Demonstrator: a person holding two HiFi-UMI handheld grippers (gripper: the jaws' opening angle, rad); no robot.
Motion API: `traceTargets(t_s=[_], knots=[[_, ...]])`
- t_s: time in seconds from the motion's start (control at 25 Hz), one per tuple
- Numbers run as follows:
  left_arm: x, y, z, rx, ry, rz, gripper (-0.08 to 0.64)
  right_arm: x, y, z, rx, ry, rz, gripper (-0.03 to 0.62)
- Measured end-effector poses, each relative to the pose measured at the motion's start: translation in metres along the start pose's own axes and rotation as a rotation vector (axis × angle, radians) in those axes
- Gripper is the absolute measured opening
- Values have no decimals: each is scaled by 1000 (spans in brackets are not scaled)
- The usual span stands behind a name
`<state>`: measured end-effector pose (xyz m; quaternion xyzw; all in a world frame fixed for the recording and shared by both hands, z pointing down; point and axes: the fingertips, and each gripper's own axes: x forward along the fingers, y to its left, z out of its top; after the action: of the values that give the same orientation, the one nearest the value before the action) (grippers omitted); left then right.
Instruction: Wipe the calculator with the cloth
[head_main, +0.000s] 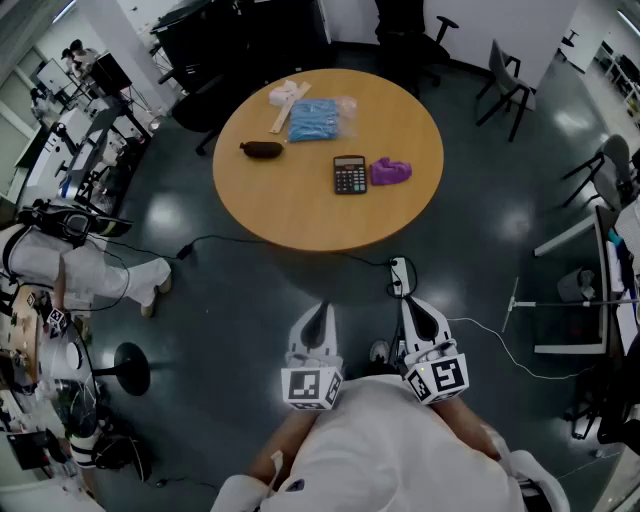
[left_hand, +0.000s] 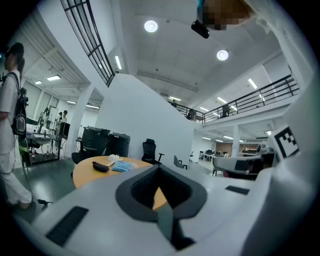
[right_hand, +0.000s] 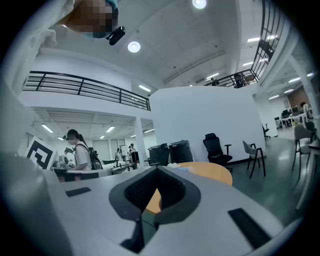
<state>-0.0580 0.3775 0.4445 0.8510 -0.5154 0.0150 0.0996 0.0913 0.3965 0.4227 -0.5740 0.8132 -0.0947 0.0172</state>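
Held the left gripper and right gripper low and close to the body, side by side, aimed roughly level toward the table. Had both sets of jaws clenched tight, nothing in either. Carried black-and-white square patterns on the marker cubes nearest the chest. Spotted a white power strip on the dark floor just ahead. Farther out, found the black calculator flat on the round wooden table, well apart from both grippers, with the crumpled purple cloth just beside it on the right. Saw a blue packet behind those.
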Motion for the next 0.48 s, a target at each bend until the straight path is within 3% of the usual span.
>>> traceTargets(t_s=[0.48], knots=[[7, 0, -4, -11, 5, 4, 6, 6, -7, -1, 18, -1, 18, 15]])
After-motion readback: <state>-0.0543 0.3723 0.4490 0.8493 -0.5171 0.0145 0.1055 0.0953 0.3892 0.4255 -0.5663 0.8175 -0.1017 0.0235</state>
